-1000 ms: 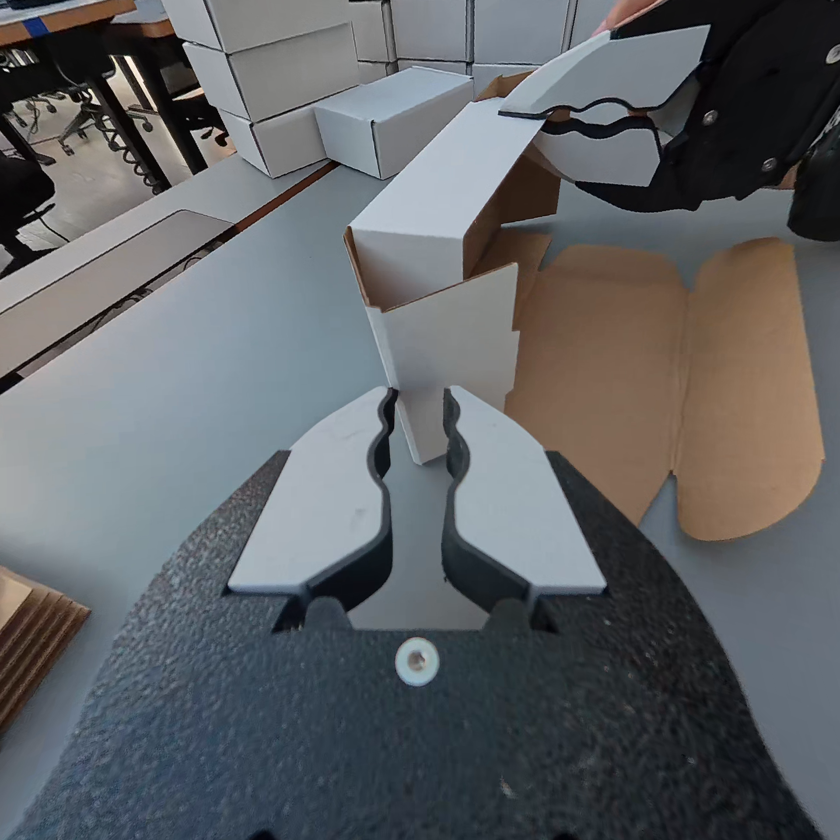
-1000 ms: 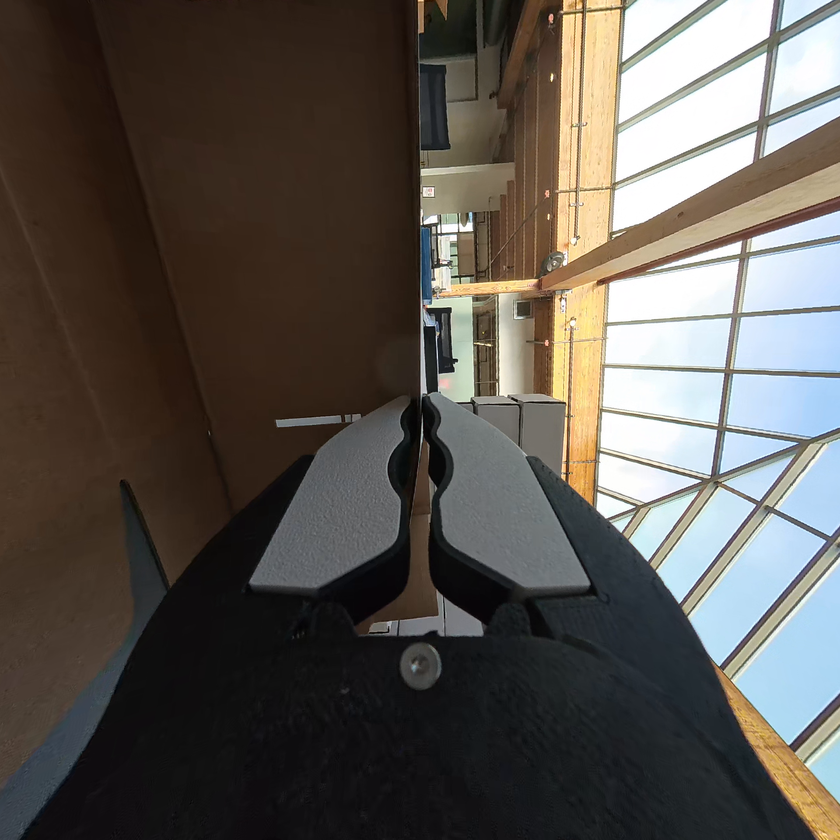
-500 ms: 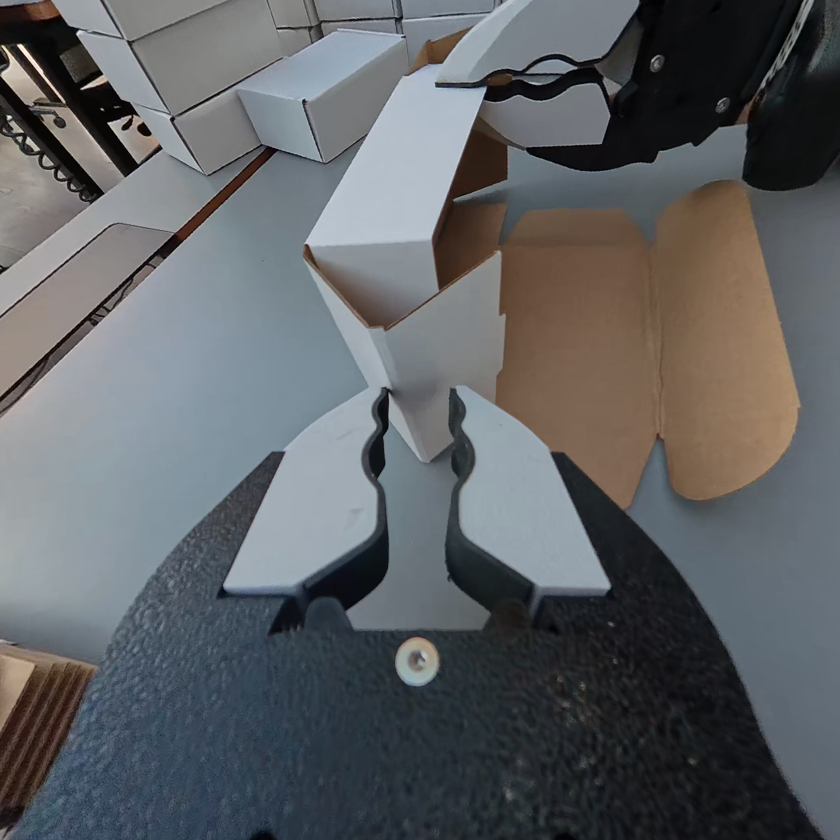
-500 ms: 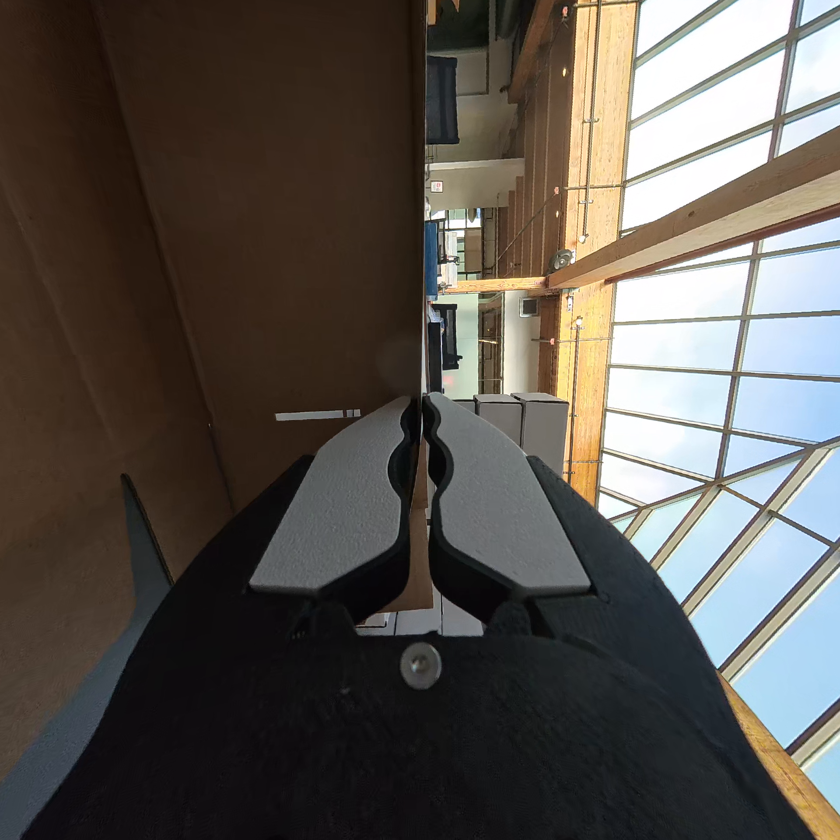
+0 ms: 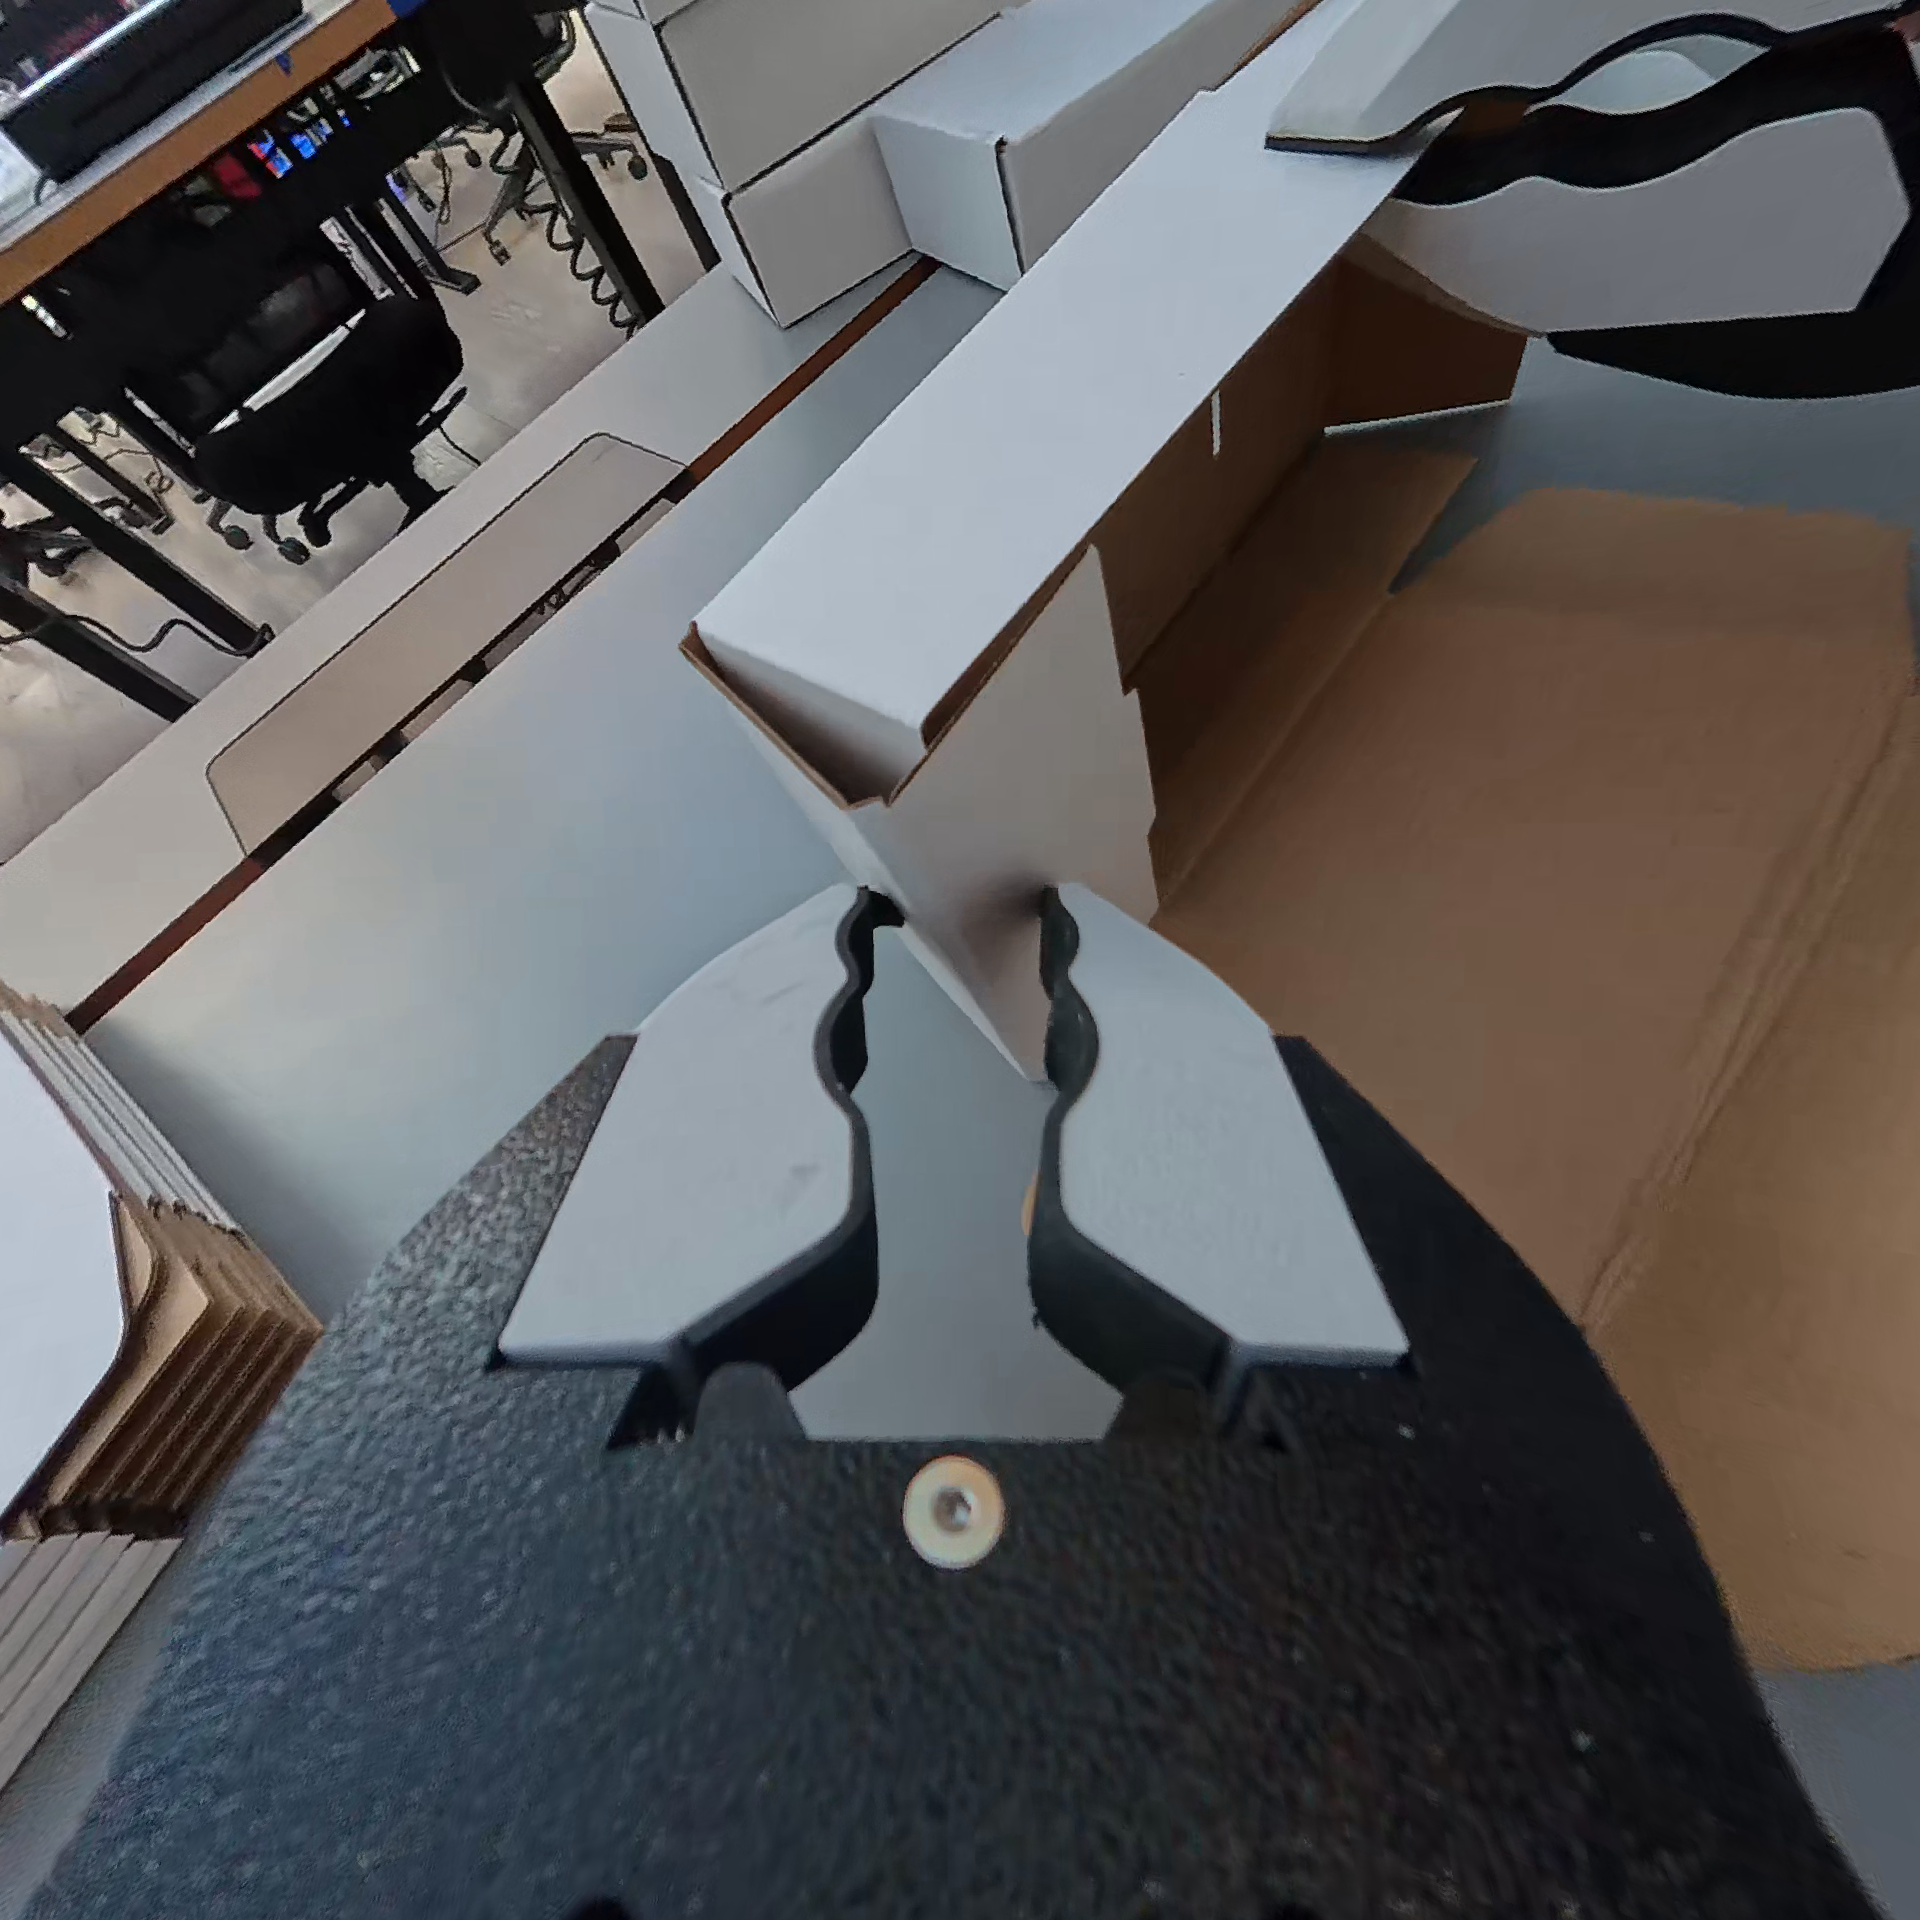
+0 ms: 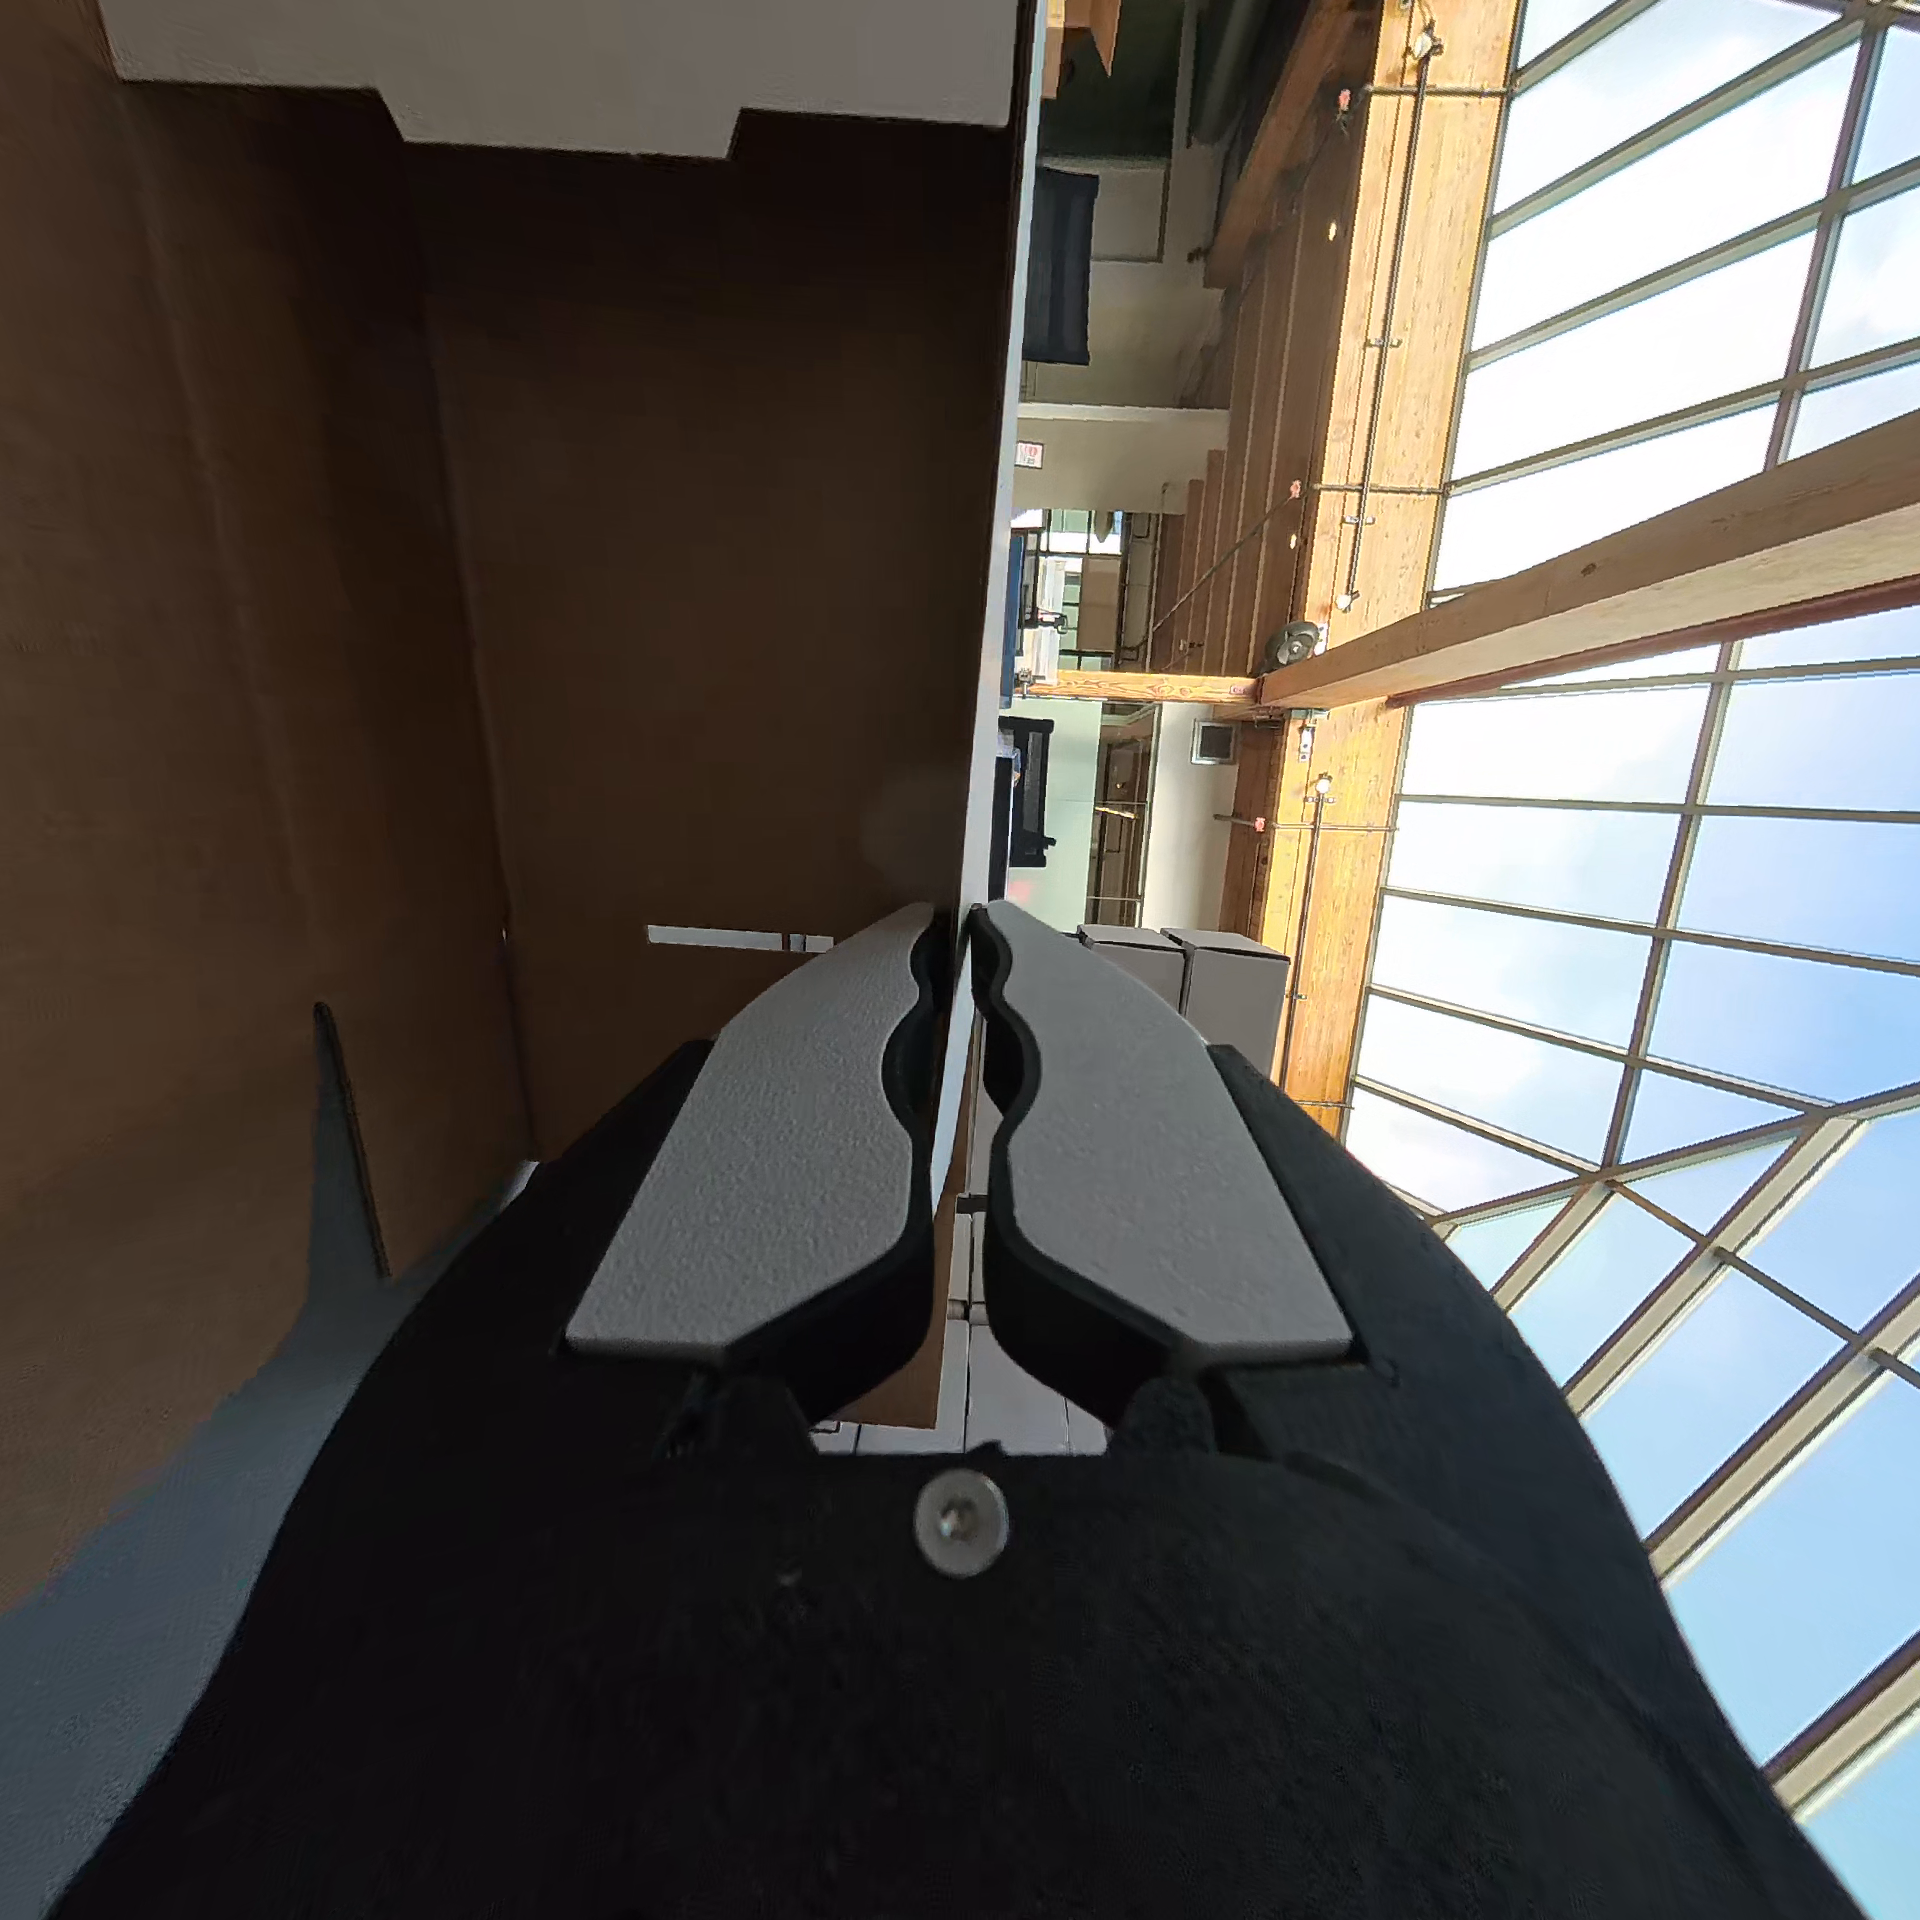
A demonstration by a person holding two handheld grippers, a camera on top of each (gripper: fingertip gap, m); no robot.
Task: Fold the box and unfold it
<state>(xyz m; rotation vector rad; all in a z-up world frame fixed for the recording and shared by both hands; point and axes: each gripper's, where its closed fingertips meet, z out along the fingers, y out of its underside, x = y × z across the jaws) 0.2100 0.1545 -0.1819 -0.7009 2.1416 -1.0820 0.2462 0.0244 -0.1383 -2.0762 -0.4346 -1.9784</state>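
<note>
The box [image 5: 987,436] is white outside and brown inside, and lies partly folded on the grey table [image 5: 468,935]. One long wall stands tilted up, and the brown base and lid panels [image 5: 1507,831] lie flat to the right. My left gripper [image 5: 956,914] is open, and the corner of the white end flap [image 5: 997,862] sits between its fingertips. My right gripper [image 5: 1382,166] is shut on the top edge of the raised wall at its far end. In the right wrist view the right gripper [image 6: 958,914] pinches that edge, with the wall's brown inner face [image 6: 675,520] to the left.
Several folded white boxes [image 5: 831,156] are stacked at the table's back edge. A stack of flat cardboard blanks [image 5: 135,1351] lies at the near left. A neighbouring desk and a black office chair [image 5: 312,395] stand beyond the left edge. The right wrist view shows windows and wooden beams [image 6: 1558,582].
My left gripper has moved in and tilted, and its jaws have widened a little around the end flap's corner. My right gripper stays shut on the wall's top edge.
</note>
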